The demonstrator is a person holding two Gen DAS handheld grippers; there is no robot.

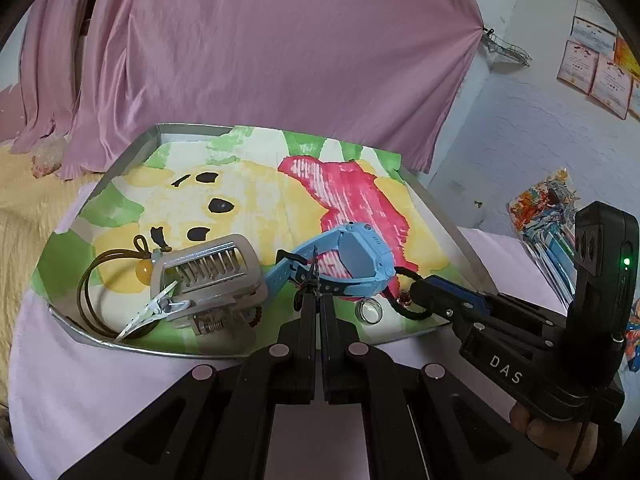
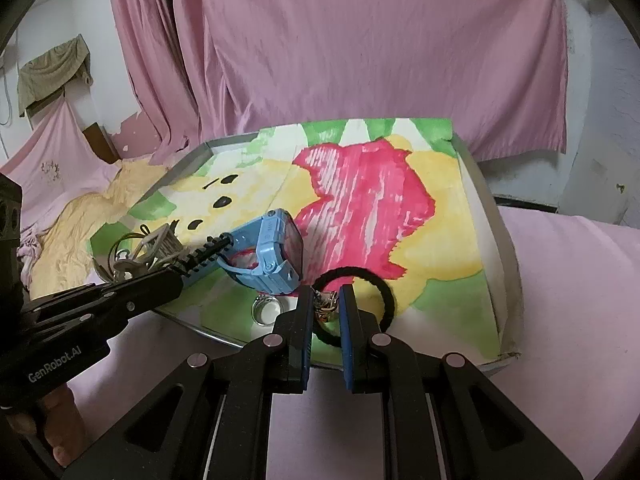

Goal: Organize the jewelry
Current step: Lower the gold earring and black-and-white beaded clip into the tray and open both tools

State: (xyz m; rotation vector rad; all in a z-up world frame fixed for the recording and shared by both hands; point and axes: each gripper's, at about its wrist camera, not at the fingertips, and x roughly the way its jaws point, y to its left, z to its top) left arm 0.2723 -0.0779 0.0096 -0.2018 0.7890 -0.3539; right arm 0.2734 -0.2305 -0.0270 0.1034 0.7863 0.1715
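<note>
The left gripper pinches a dark cord beside the blue watch. The right gripper, low over the tray, stands slightly parted around a hair tie's charm.

One blue smartwatch, one ring, one black hair tie, one silver hair claw, one brown cord with amber bead, one tray.

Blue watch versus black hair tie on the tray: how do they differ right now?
The blue watch is bulky, stands on edge and is pinched at its strap by the left hand-held gripper. The black hair tie is a thin ring lying flat, its charm between the right hand-held gripper fingers. Both sit on the tray.
</note>
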